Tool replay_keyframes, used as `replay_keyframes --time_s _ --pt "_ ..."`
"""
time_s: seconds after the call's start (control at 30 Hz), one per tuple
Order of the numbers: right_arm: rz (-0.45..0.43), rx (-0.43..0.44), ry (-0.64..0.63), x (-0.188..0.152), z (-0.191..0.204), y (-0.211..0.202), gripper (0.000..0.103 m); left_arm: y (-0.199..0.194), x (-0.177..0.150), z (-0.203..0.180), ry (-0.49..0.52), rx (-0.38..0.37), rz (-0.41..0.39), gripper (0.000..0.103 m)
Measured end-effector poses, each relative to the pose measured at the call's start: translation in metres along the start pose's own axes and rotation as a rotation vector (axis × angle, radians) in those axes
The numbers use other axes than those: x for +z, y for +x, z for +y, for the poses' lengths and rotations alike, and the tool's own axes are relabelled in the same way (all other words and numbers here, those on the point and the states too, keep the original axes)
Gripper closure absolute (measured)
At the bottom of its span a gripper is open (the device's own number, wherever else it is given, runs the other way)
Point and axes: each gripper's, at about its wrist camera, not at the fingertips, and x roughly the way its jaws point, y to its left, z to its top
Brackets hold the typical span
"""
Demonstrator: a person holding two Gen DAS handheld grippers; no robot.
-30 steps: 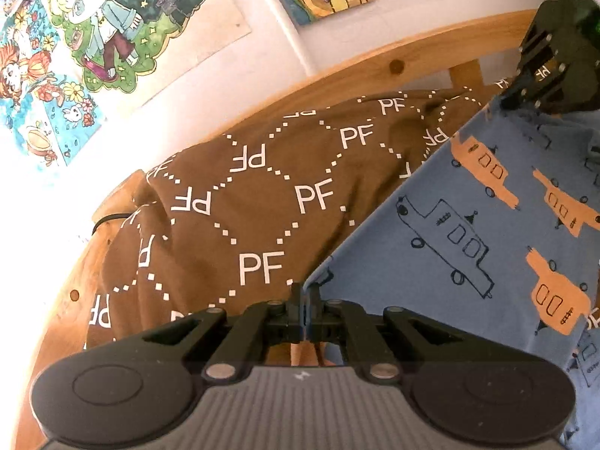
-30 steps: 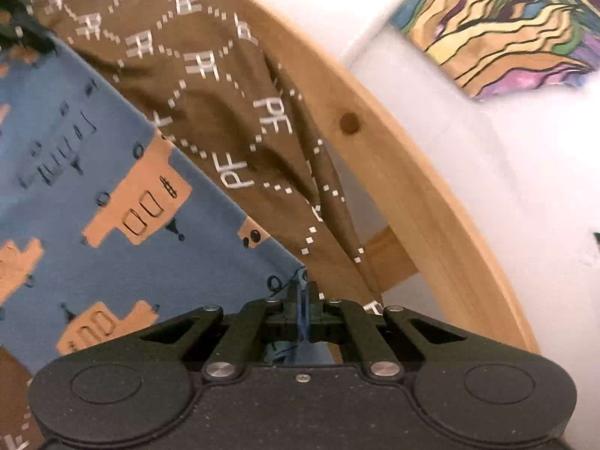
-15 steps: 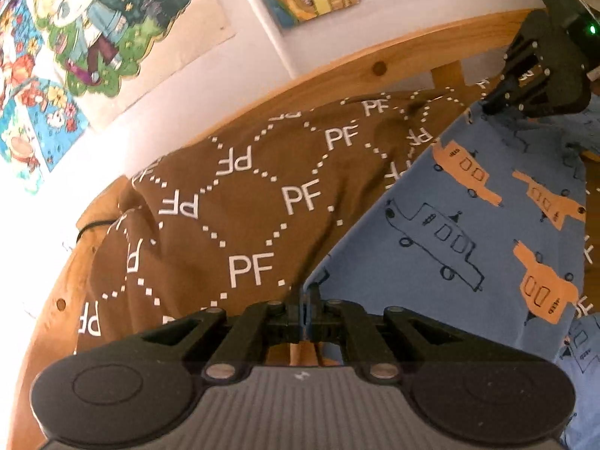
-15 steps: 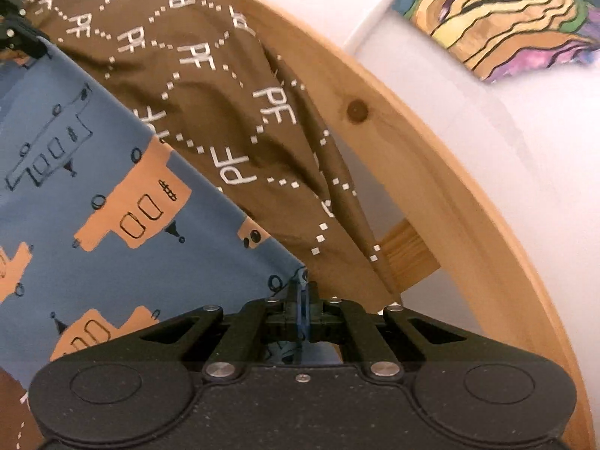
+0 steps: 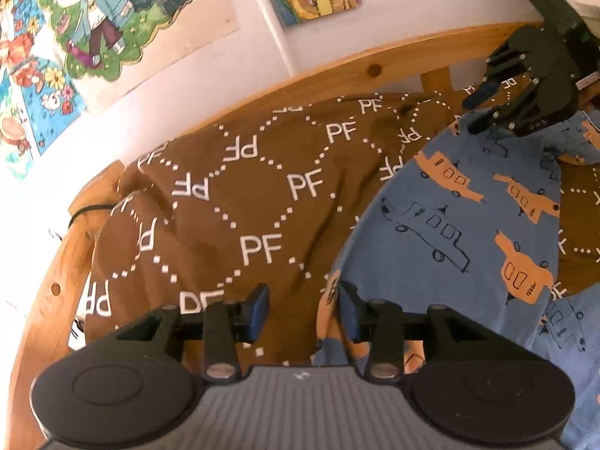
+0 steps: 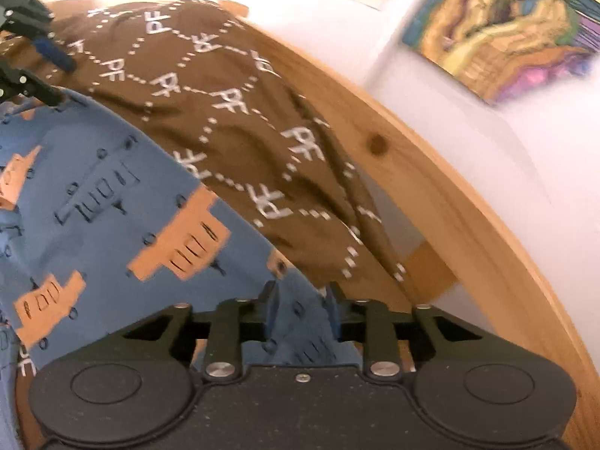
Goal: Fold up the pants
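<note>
Left wrist view: I see my left tool [image 5: 302, 313] at the bottom of the frame with its jaws standing apart; they have just been opening. The blue pants [image 5: 450, 225], printed with orange and outlined vehicles, lie spread over the brown PF-patterned blanket [image 5: 243, 206]. The near corner of the pants sits against the inner side of the right-hand finger, while the left-hand finger stands over bare blanket. The pads do not press on the cloth, so this tool is released. At the upper right, my right tool [image 5: 478, 107] hangs over the far corner of the pants with its jaws also parted. A curved wooden bed frame [image 5: 375, 71] runs behind the blanket, and posters [image 5: 112, 15] hang on the wall above it.

Right wrist view: this frame is slightly blurred. My right tool [image 6: 302, 313] has its jaws apart; they have just been opening. The edge of the pants [image 6: 112, 206] passes between the two fingers without being pinched, so this tool is released as well. The pants extend from there to the left and away, over the blanket [image 6: 225, 93]. My left tool [image 6: 52, 75] shows at the upper left edge, jaws apart, at the far corner of the pants. The bed frame [image 6: 431, 195] curves along the right.
</note>
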Motion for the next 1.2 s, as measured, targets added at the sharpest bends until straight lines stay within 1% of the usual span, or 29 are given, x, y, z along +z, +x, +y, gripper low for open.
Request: replay_keyframes --time_s 0.07,0.13,0.17,0.23,0.27,0.33,0.37,0.4,0.47,0.53,0.63,0.73,0.83,0.93,1.07,1.13,1.17,1.2 --pt "0.011 0.042 -0.01 0.006 0.001 0.008 0.065 0.003 -0.001 0.004 -0.015 -0.01 0.019 0.058" --pt "0.031 0.06 -0.014 0.01 0.0 0.019 0.065 0.003 -0.001 0.003 -0.009 -0.012 0.028 0.058" --pt "0.048 0.072 -0.011 0.011 -0.002 0.025 0.065 0.005 -0.001 0.003 -0.003 -0.013 0.031 0.06" --pt "0.07 0.074 -0.005 0.01 -0.006 0.035 0.065 0.007 0.0 0.001 0.009 -0.023 0.04 0.074" --pt "0.081 0.079 0.006 0.01 -0.008 0.04 0.067 0.008 0.001 0.0 0.017 -0.032 0.052 0.092" --pt "0.093 0.074 0.02 0.009 -0.01 0.045 0.081 0.009 0.002 -0.001 0.023 -0.045 0.065 0.096" --pt "0.089 0.078 0.018 0.009 -0.009 0.044 0.099 0.008 0.002 -0.002 0.032 -0.05 0.064 0.1" --pt "0.084 0.08 0.008 0.008 -0.007 0.042 0.103 0.008 0.003 -0.004 0.04 -0.054 0.059 0.1" --pt "0.074 0.062 -0.023 0.005 -0.001 0.037 0.103 0.005 0.002 -0.005 0.039 -0.063 0.05 0.101" --pt "0.056 0.045 -0.03 0.002 0.004 0.026 0.103 0.001 -0.001 -0.006 0.044 -0.049 0.04 0.101" --pt "0.005 0.009 -0.022 -0.005 0.006 0.0 0.103 -0.005 -0.004 -0.01 0.066 -0.027 0.018 0.101" --pt "-0.045 -0.039 0.001 -0.015 0.008 -0.032 0.103 -0.017 -0.007 -0.016 0.094 -0.02 -0.018 0.101" --pt "-0.086 -0.062 0.016 -0.03 0.013 -0.067 0.103 -0.03 -0.01 -0.027 0.143 0.002 -0.042 0.101" --pt "-0.118 -0.081 0.027 -0.045 0.028 -0.098 0.103 -0.046 -0.015 -0.04 0.203 0.036 -0.064 0.101" --pt "-0.156 -0.101 0.029 -0.07 0.059 -0.141 0.103 -0.075 -0.03 -0.057 0.295 0.078 -0.131 0.101" --pt "-0.168 -0.113 0.027 -0.083 0.078 -0.159 0.103 -0.088 -0.039 -0.066 0.334 0.076 -0.168 0.101" --pt "-0.172 -0.117 0.024 -0.089 0.088 -0.166 0.103 -0.096 -0.045 -0.069 0.339 0.056 -0.194 0.101" --pt "-0.177 -0.12 0.023 -0.095 0.098 -0.173 0.103 -0.104 -0.052 -0.07 0.334 0.015 -0.221 0.101"
